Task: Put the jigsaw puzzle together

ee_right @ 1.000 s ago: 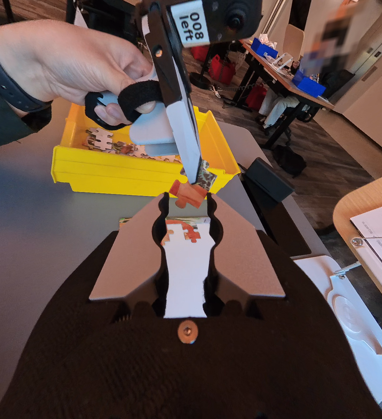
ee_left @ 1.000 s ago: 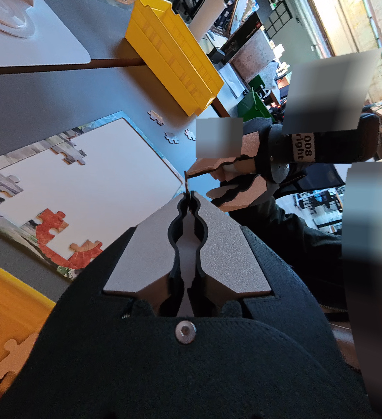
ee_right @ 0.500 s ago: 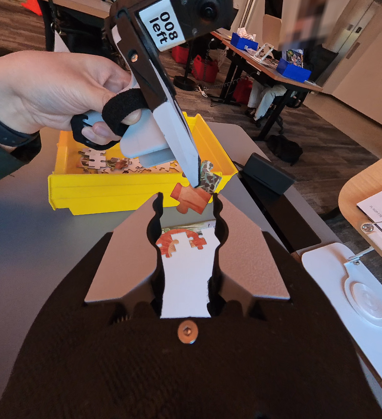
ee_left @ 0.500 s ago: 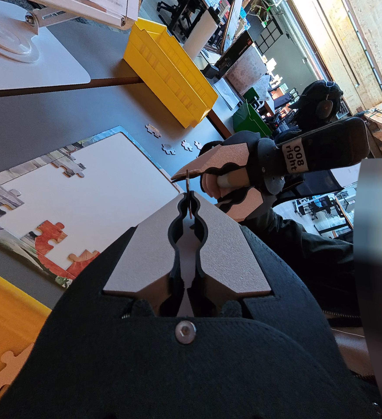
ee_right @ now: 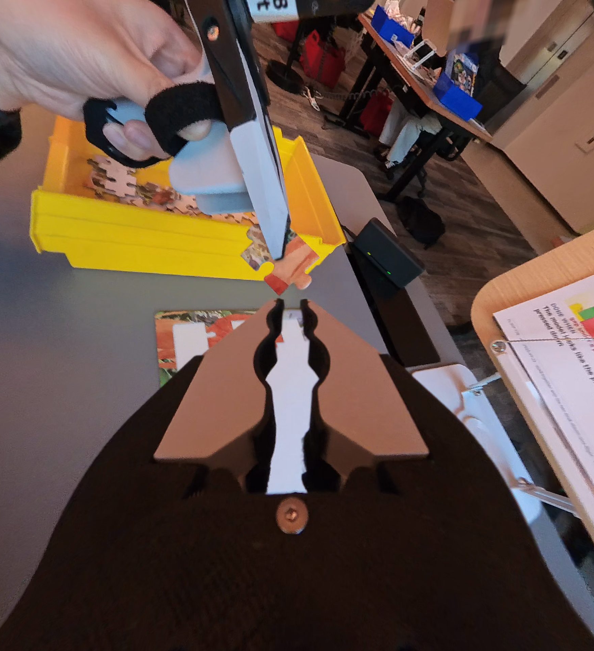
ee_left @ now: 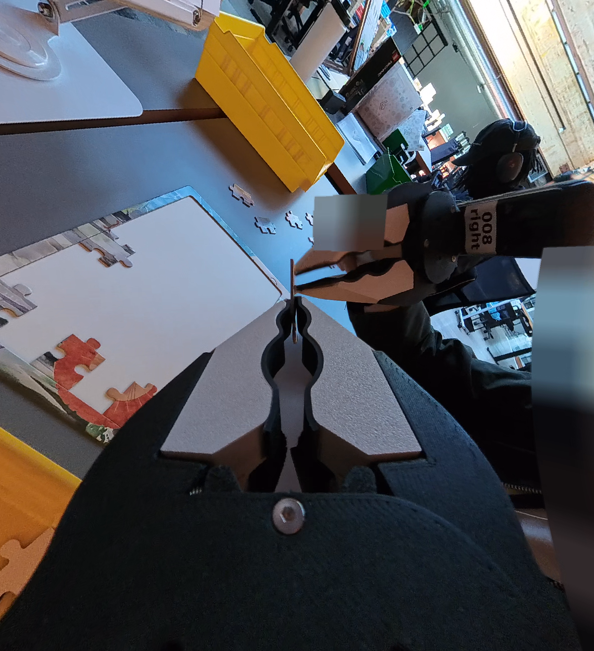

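Note:
My left gripper (ee_left: 293, 310) is shut on a puzzle piece (ee_left: 292, 281), seen edge-on in the left wrist view. In the right wrist view the same piece (ee_right: 288, 267) shows orange and mottled green, hanging from the left gripper's fingertips (ee_right: 276, 243) above the table. My right gripper (ee_right: 291, 303) sits just below the piece, its jaws a narrow gap apart and empty. It also shows in the left wrist view (ee_left: 297, 280), its tips at the piece's edge. The puzzle board (ee_left: 165, 281) lies on the grey table, white in the middle with border pieces in place.
A yellow bin (ee_right: 147, 229) with several loose pieces stands behind the board. A second yellow bin (ee_left: 270, 105) is at the far side, loose pieces (ee_left: 265, 225) near it. A black box (ee_right: 383, 260), a white stand base (ee_right: 464, 405) and its clipped sheet (ee_right: 570, 370) sit to the right. Less than 4 cm separates the two grippers' tips.
My right gripper's jaws have narrowed from wide open to a small gap. The piece in my left gripper has turned and now hangs just above the right gripper's tips.

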